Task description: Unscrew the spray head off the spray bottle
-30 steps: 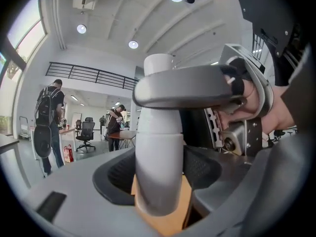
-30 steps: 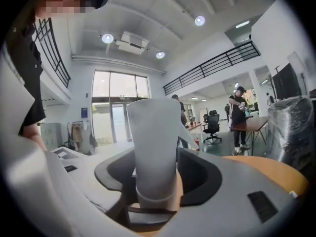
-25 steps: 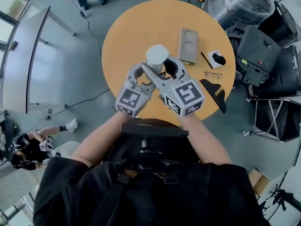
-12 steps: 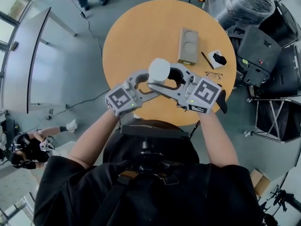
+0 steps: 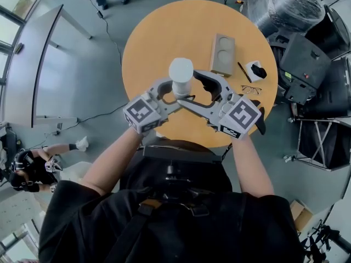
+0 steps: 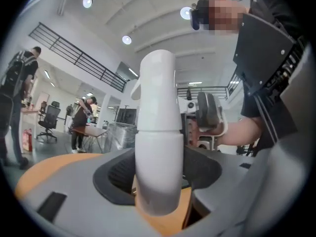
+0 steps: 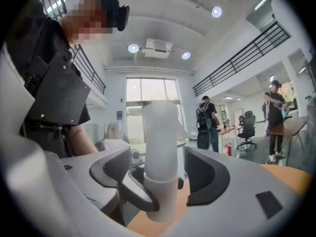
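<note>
Over table | left claw grips spray bottle | right claw (just opening) around head

A white bottle stands upright on the round table, seen from above. The left gripper reaches in from the left and holds the bottle between its jaws. The right gripper comes in from the right. Its jaws have just been opening and stand clear on either side of the bottle. Further back lie a grey block with two round hollows, a pen and glasses.
</note>
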The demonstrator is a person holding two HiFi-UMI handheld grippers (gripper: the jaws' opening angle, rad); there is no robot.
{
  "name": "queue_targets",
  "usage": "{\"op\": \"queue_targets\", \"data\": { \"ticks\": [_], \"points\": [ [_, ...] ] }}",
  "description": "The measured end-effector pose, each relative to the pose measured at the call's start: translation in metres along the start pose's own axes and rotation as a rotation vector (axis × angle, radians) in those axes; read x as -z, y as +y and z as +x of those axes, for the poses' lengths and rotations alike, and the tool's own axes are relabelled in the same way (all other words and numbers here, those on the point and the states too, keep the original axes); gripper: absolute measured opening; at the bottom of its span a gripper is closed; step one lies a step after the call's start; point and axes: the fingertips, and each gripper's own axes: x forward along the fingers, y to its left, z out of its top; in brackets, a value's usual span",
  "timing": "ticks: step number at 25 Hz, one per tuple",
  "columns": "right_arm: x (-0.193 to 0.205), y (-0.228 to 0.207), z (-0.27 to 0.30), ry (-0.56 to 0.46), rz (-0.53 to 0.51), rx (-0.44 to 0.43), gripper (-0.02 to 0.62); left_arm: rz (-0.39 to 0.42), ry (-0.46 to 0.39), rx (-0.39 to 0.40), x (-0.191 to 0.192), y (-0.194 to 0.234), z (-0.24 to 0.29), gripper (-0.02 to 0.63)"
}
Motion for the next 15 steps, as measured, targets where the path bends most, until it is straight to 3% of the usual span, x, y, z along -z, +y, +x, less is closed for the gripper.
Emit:
{"op": "queue_targets", "data": {
  "ticks": [4, 7, 15],
  "points": [
    [-0.009, -0.021, 0.0, -0.048, -0.024, 0.222, 0.353, 0.054, 0.024, -0.199, -0.001, 0.03, 0.002, 0.307],
    [-0.012, -0.033, 0.005, -0.064, -0.009, 0.341, 0.348, 0.056, 0.029, -0.301, -0.001, 0.043, 0.002, 0.307],
    [-0.01, -0.041, 0.023, -0.063, 0.01, 0.452, 0.312, 0.091, 0.038, -0.396, 0.004, 0.041, 0.012, 0.308]
  ]
}}
